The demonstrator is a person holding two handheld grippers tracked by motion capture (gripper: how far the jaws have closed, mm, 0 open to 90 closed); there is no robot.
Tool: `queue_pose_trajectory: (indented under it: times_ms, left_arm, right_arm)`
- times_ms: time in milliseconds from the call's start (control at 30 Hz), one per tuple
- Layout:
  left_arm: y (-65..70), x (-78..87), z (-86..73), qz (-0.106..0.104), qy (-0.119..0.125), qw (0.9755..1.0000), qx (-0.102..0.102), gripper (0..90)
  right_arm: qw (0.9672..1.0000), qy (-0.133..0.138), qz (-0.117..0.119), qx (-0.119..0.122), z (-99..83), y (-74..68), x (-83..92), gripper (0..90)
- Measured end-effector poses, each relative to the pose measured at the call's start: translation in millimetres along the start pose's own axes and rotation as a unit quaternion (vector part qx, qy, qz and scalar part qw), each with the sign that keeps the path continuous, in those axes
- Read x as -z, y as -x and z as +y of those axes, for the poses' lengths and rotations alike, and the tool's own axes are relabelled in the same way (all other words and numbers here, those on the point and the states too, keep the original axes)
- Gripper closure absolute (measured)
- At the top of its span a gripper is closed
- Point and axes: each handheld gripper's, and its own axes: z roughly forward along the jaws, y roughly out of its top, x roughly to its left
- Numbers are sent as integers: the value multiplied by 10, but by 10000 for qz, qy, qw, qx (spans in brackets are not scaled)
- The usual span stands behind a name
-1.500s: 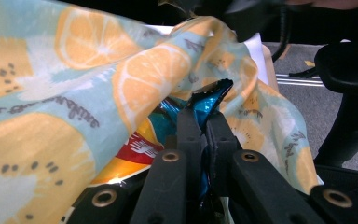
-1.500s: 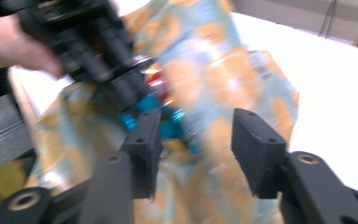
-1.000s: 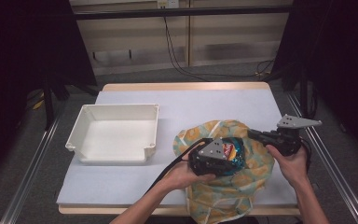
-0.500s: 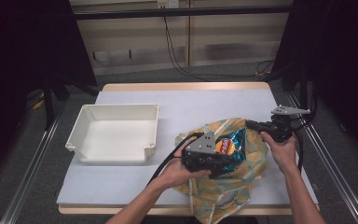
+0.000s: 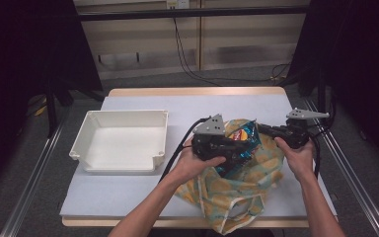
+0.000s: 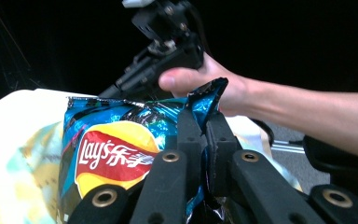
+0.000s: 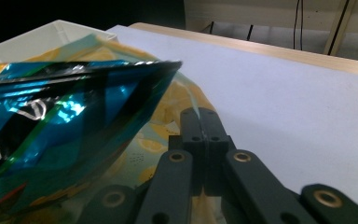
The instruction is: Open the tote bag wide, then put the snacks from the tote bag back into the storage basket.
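A blue Lay's chip bag (image 5: 241, 134) is lifted above a yellow patterned cloth bag (image 5: 237, 192) at the table's front right. My left gripper (image 5: 243, 149) is shut on the chip bag's (image 6: 112, 149) right edge, its jaws (image 6: 204, 122) pinching the foil. In the same view the other hand and its gripper (image 6: 163, 46) show behind the chip bag. My right gripper (image 5: 262, 127) points left at the cloth bag's far rim. In the right gripper view its jaws (image 7: 204, 122) are shut on the cloth's (image 7: 168, 107) thin edge, with the chip bag (image 7: 65, 116) hanging to the left.
A white empty tray (image 5: 86, 143) stands at the table's left. The grey table top (image 5: 143, 192) ends in a wooden edge at the front and back. Cables trail from both grippers over the table. Metal rails run along both sides.
My left gripper has risen and moved toward the far side with the chip bag, drawing it out of the cloth bag. My right gripper has shifted left and farther back.
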Motion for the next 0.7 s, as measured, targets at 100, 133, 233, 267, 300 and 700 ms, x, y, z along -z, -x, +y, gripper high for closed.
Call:
queue_pose_trajectory:
  times_ms: [100,133,233,267,300,700]
  left_arm:
    - [-34,-15,62,44,37,10000,16,867]
    - [-34,-15,62,44,37,10000,16,866]
    - [-37,4,175,56,127,9999,-5,867]
    - [-42,3,200,28,187,9998,40,867]
    - [-53,6,230,38,174,9998,37,867]
    - [-91,117,544,54,532,9986,60,867]
  right_arm:
    - [10000,-14,-9,-17,-2,9,-1,900]
    - [10000,-14,-9,-17,-2,9,-1,900]
    - [10000,-42,9,-79,-5,48,-4,900]
    - [10000,-26,31,-51,0,45,-3,900]
    - [10000,-22,45,-54,4,36,-2,900]
    - [9999,-7,117,-47,6,-16,-15,900]
